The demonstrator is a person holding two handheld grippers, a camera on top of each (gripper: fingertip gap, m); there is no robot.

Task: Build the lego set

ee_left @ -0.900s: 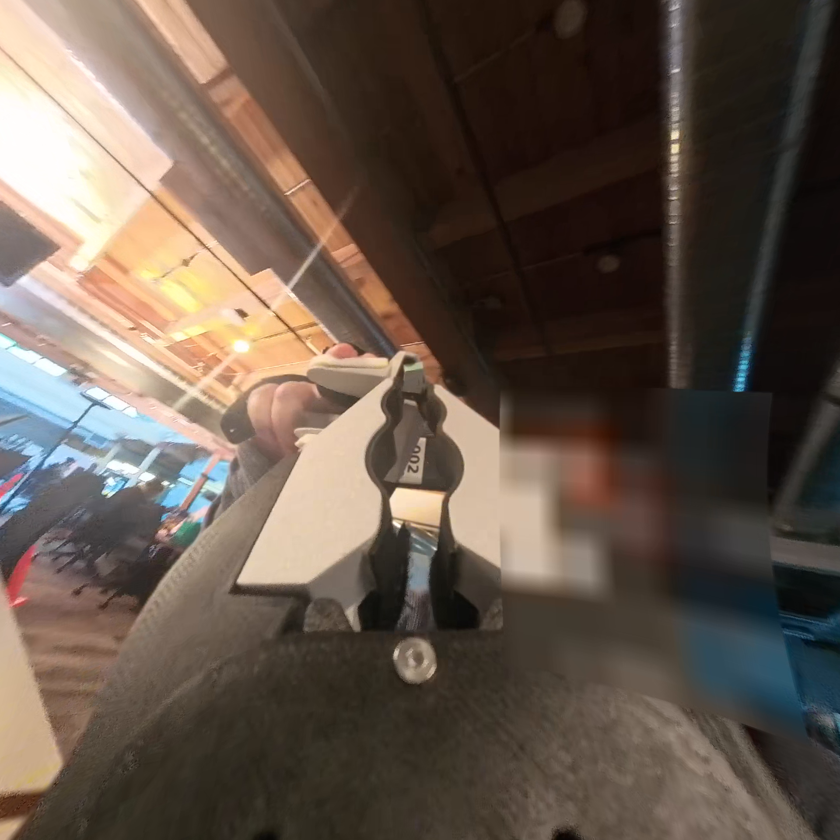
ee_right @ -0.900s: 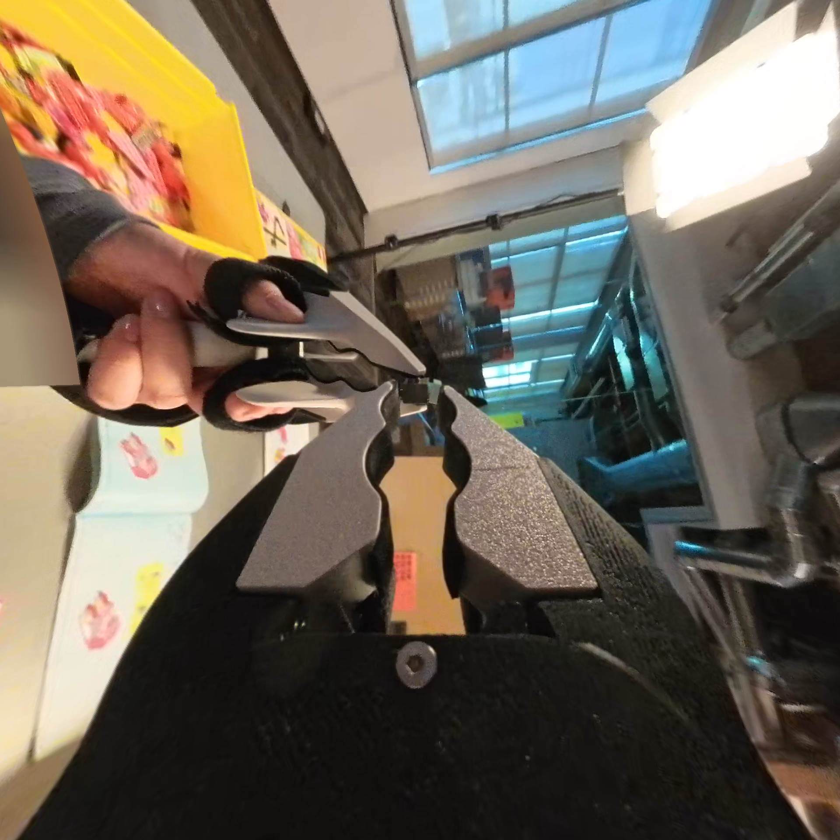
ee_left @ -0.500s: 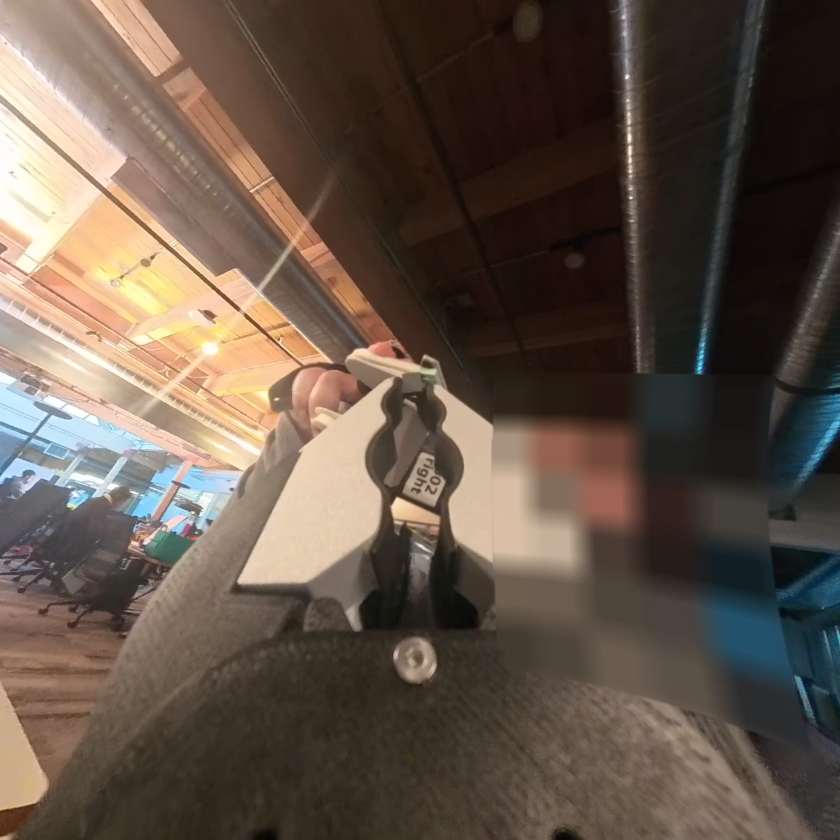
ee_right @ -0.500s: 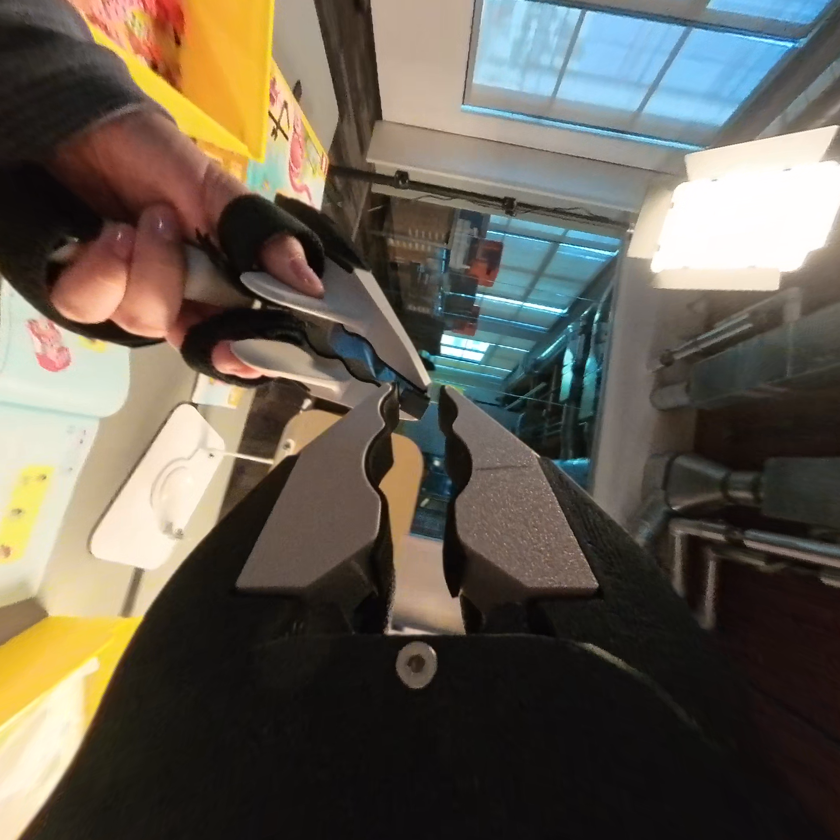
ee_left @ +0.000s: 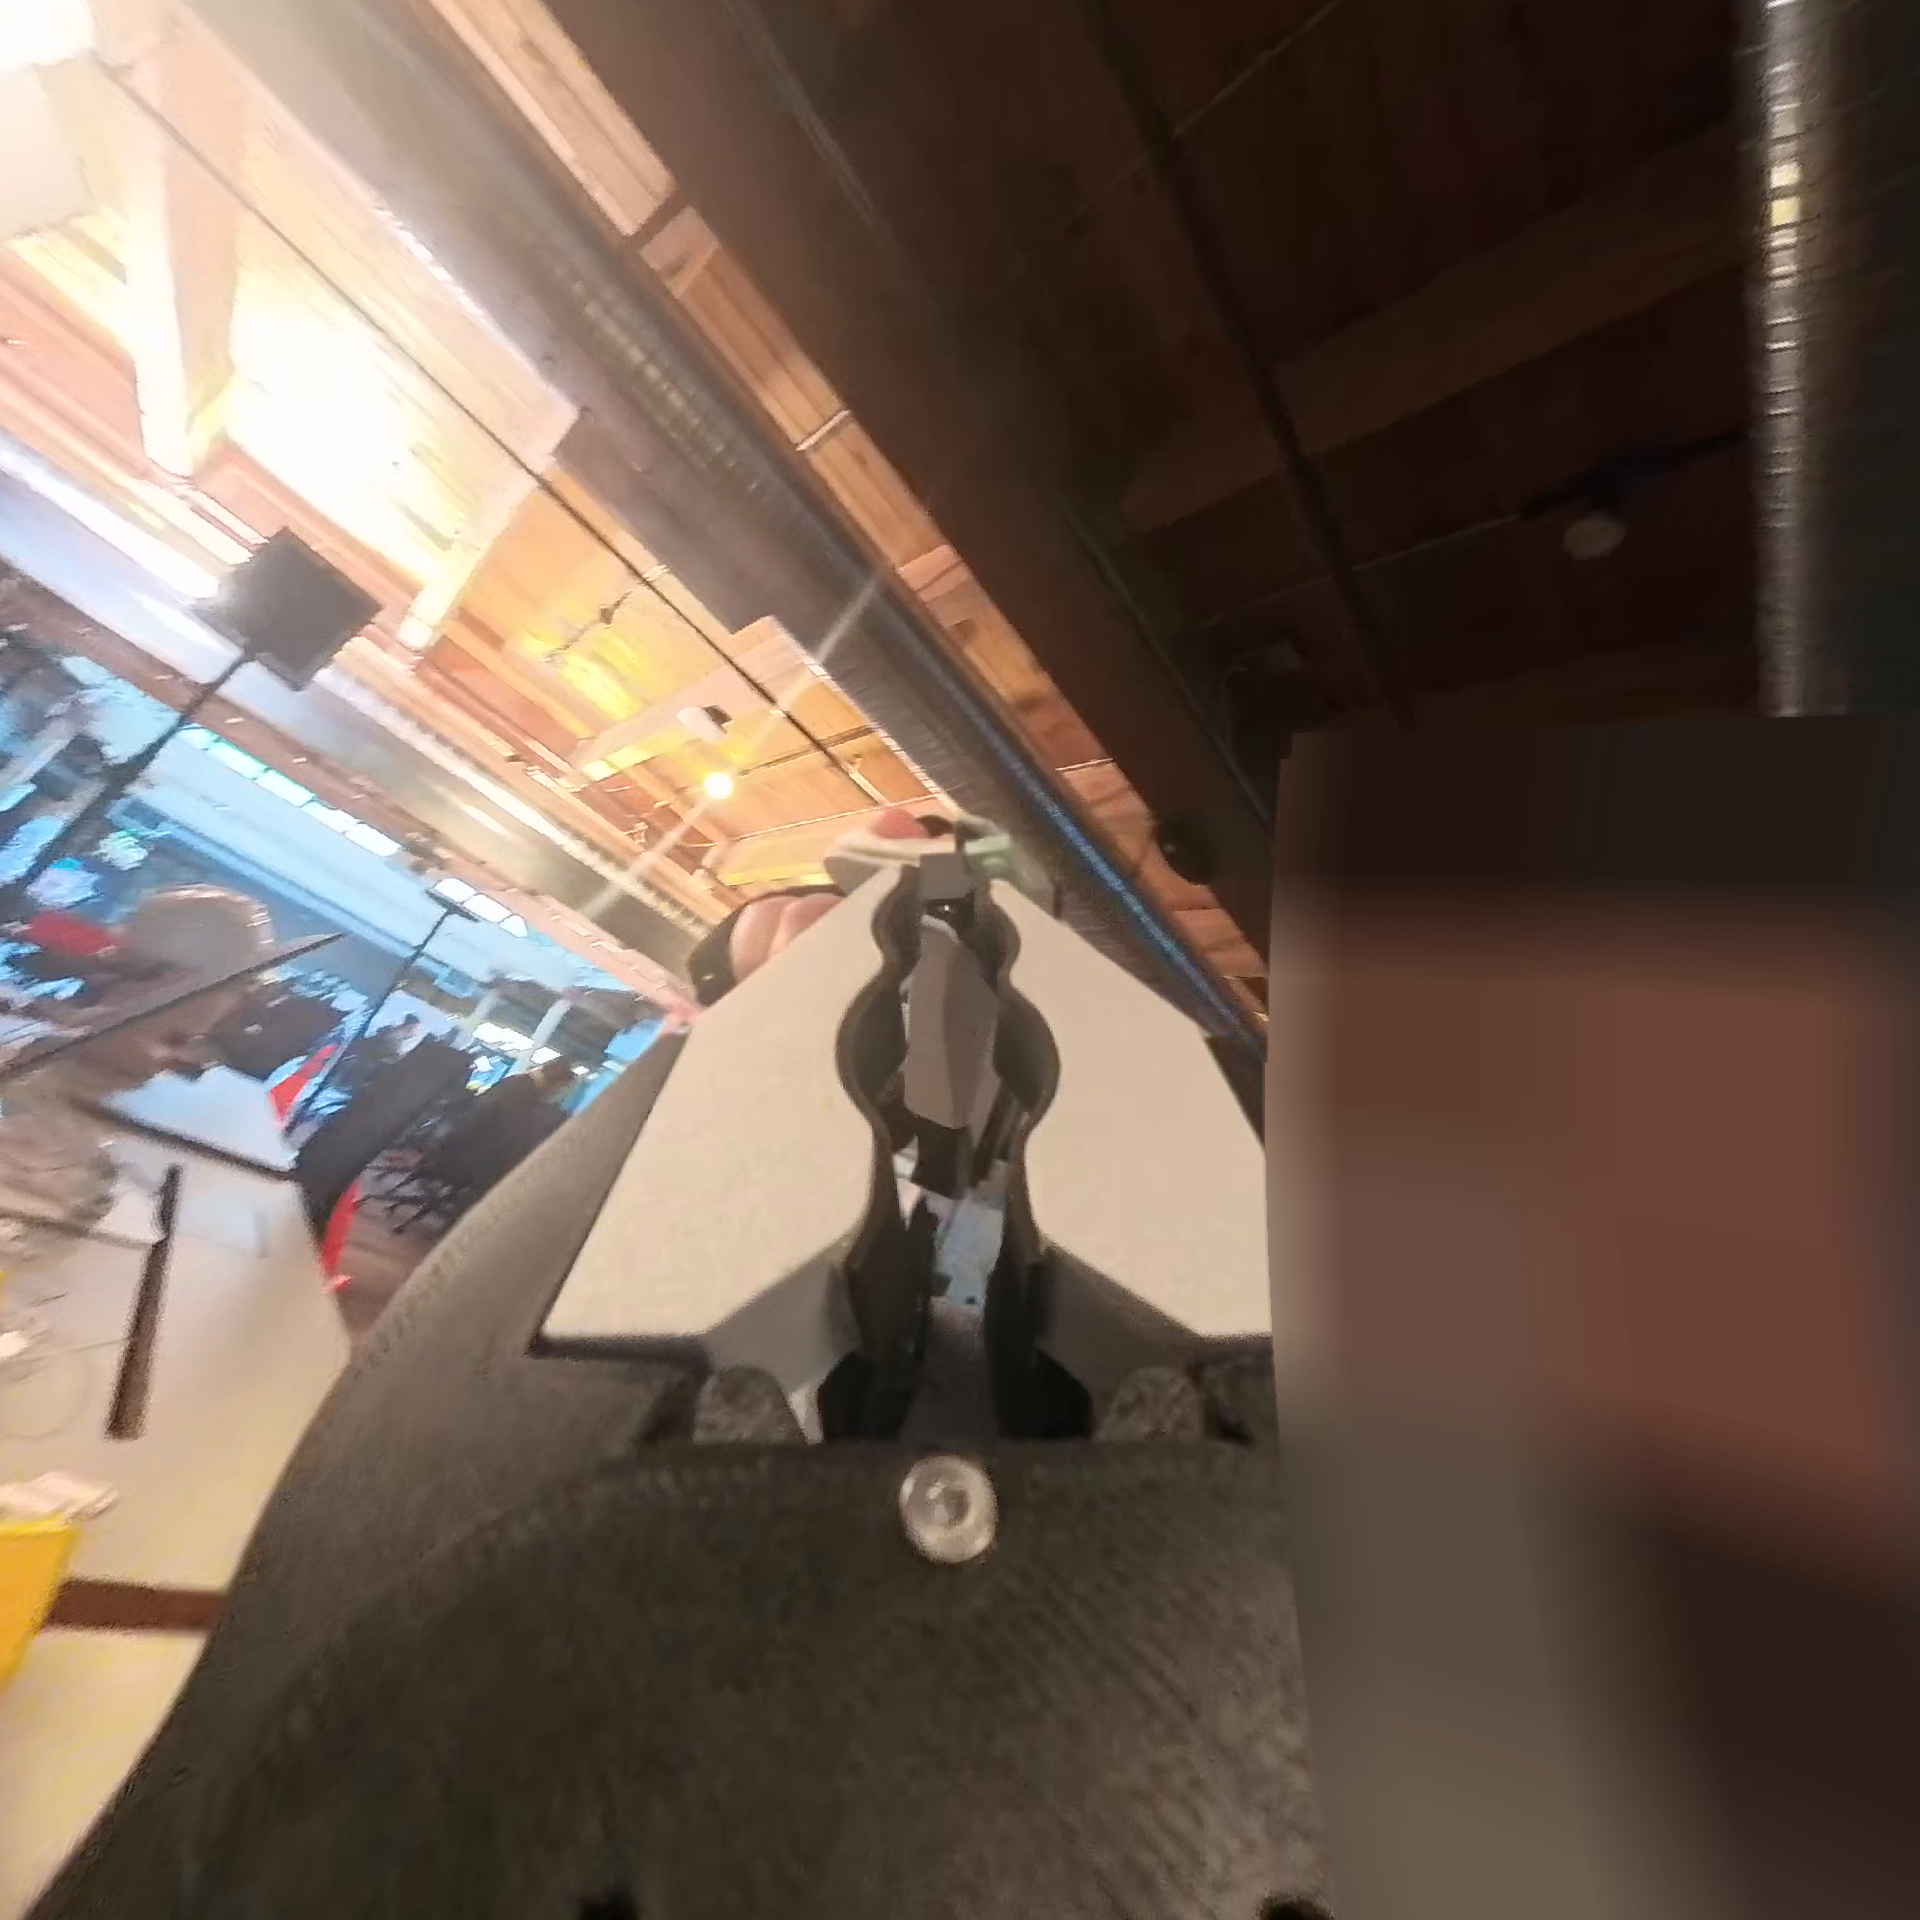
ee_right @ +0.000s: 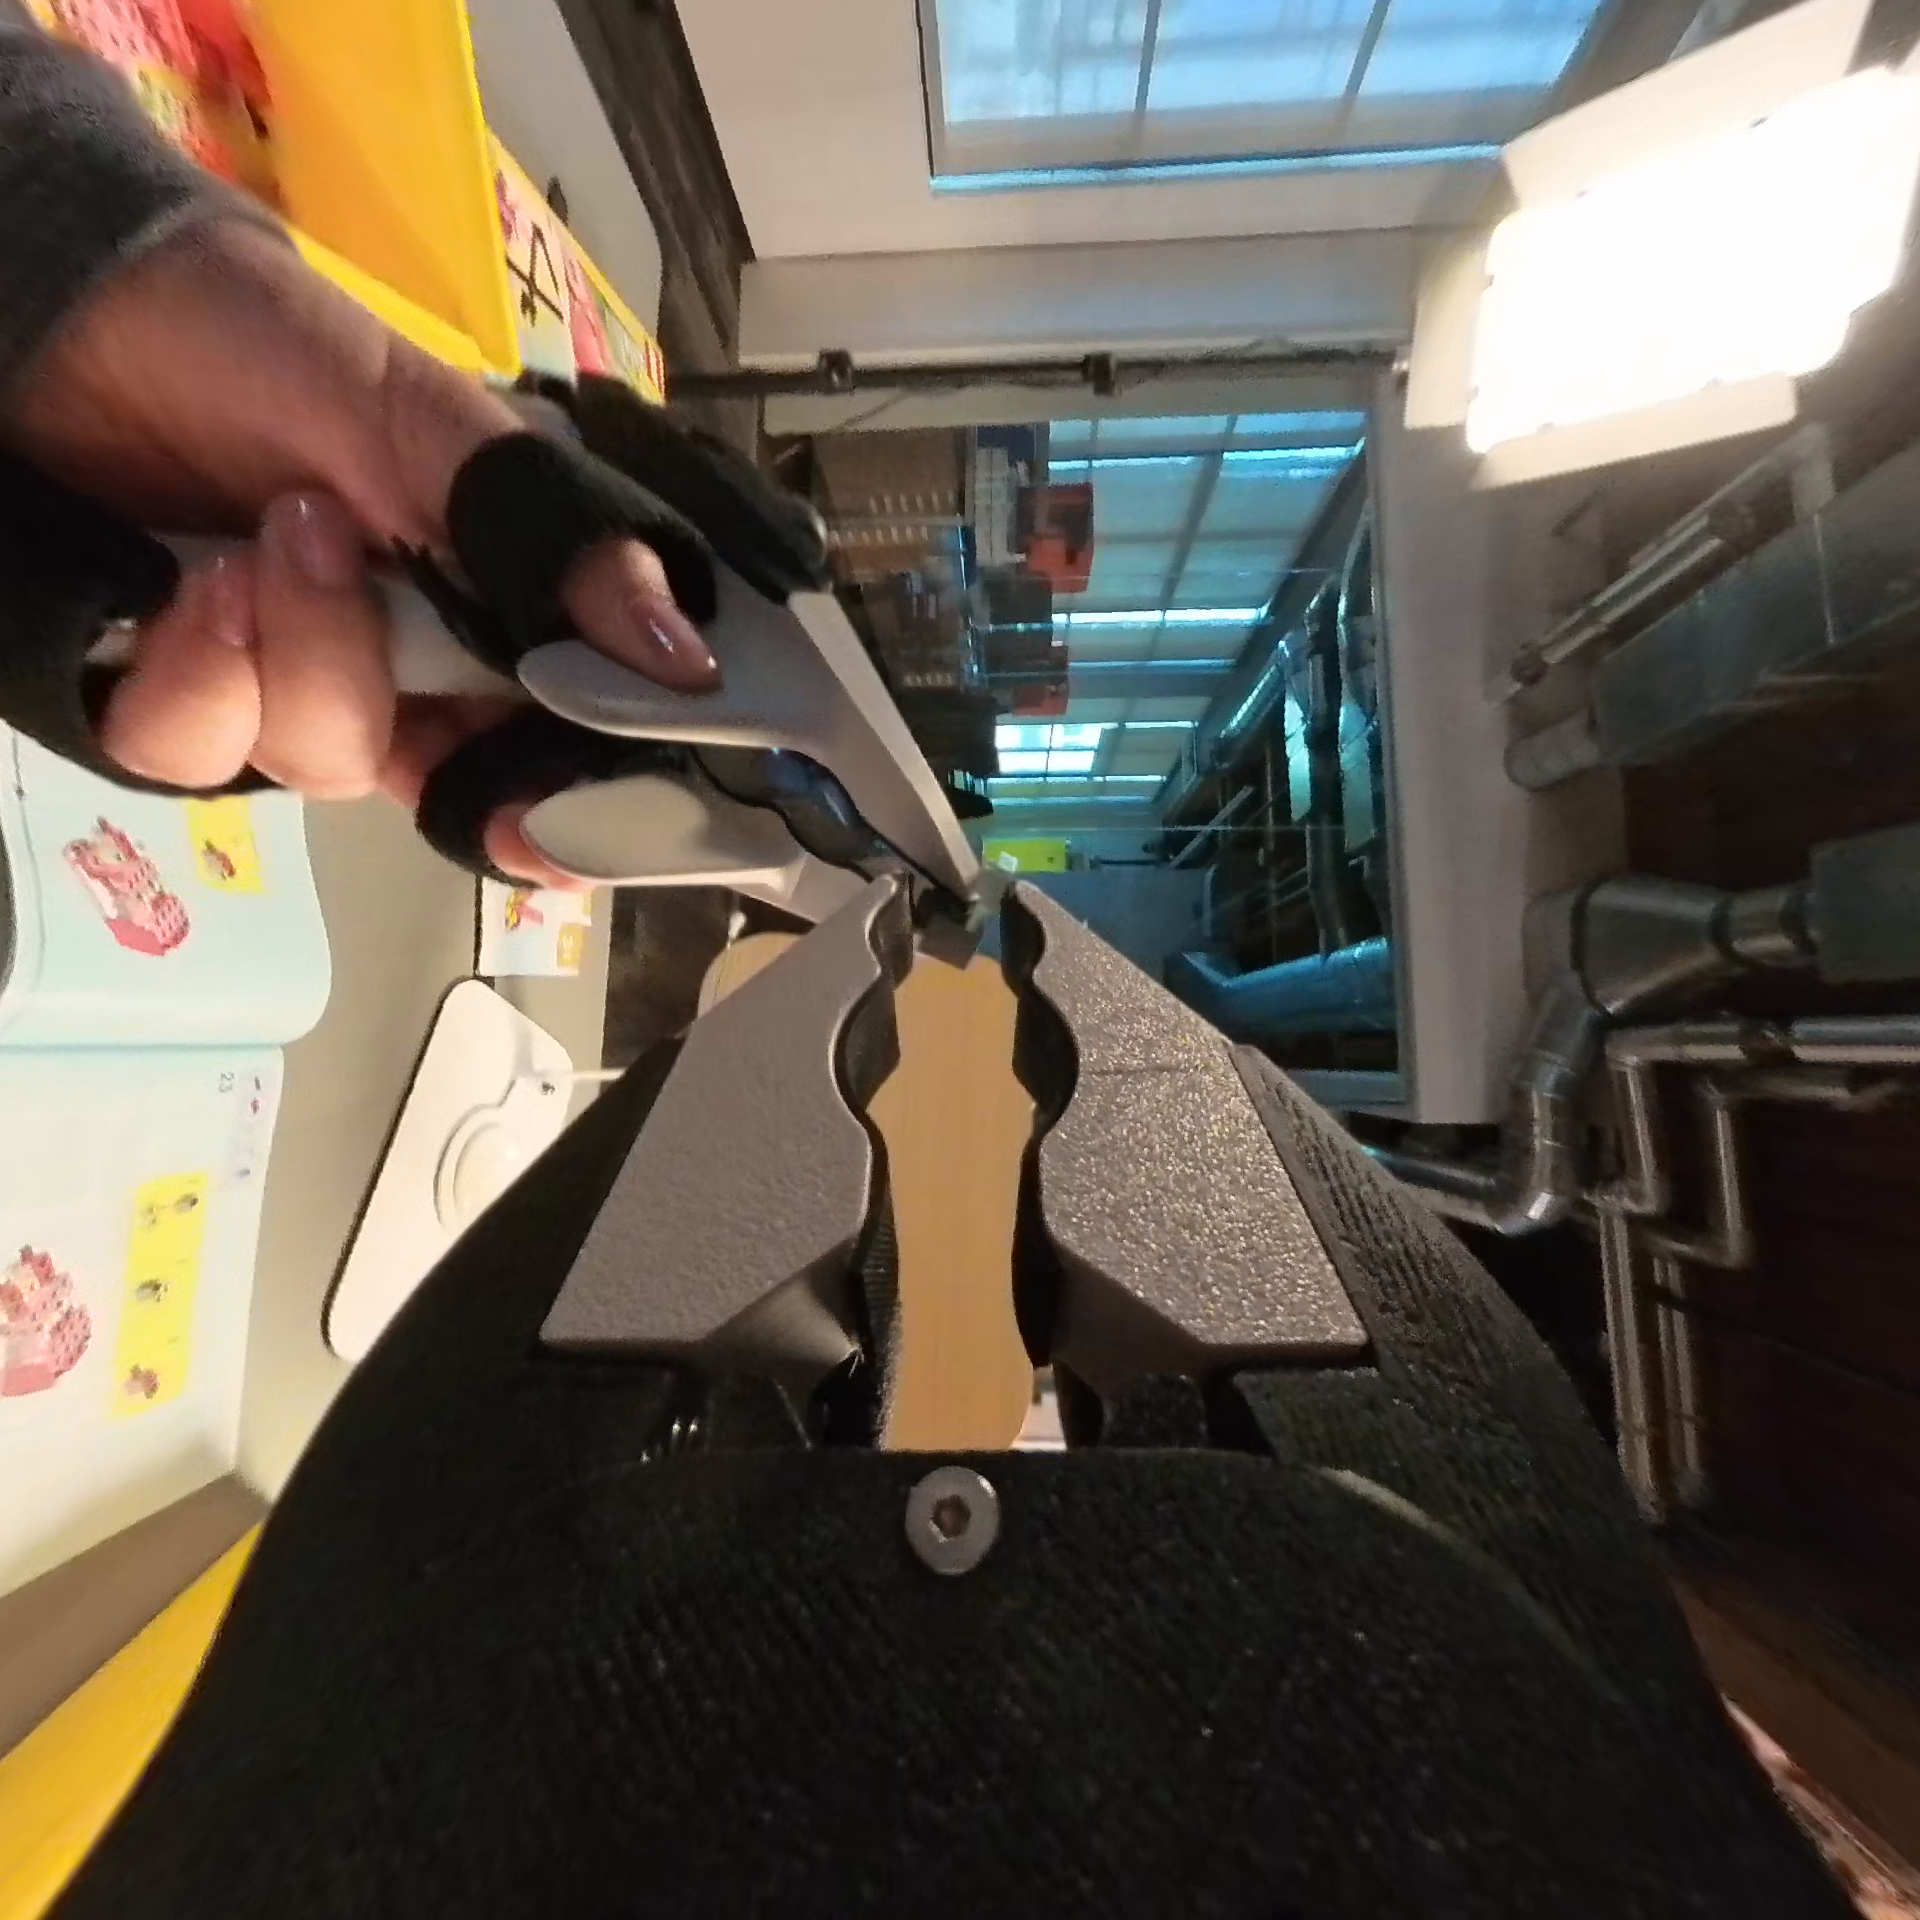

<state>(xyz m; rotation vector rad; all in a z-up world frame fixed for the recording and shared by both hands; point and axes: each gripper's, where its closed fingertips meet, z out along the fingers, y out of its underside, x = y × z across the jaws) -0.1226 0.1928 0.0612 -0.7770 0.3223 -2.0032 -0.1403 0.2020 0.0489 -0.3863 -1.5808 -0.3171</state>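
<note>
Grey plastic, a small piece (ee_left: 940, 871) with a pale green bit (ee_left: 989, 854) on it, sits pinched at the very tips of the left gripper (ee_left: 951, 883), whose light grey jaws are closed on it, leaving only a narrow wavy slot behind the tips. In the right wrist view that piece lies between the tips of the right gripper (ee_right: 954, 914). Its dark grey jaws stand open, with a clear gap on the right side of the piece; whether the left tip touches it cannot be told. Both grippers are raised in the air and meet nose to nose.

A hand (ee_right: 260, 582) with black finger straps squeezes the left gripper's silver handles. In the left wrist view, the other hand (ee_left: 784, 920) shows just past the tips.

Further out, the right wrist view is turned sideways. It shows a yellow bin (ee_right: 384, 156), pale blue booklet pages (ee_right: 156, 914) and a white holder (ee_right: 447, 1153) on the counter (ee_right: 384, 904), and a bright lamp panel (ee_right: 1662, 260). The left wrist view looks up at a dark wooden ceiling (ee_left: 1351, 312) and a metal duct (ee_left: 1829, 364)
</note>
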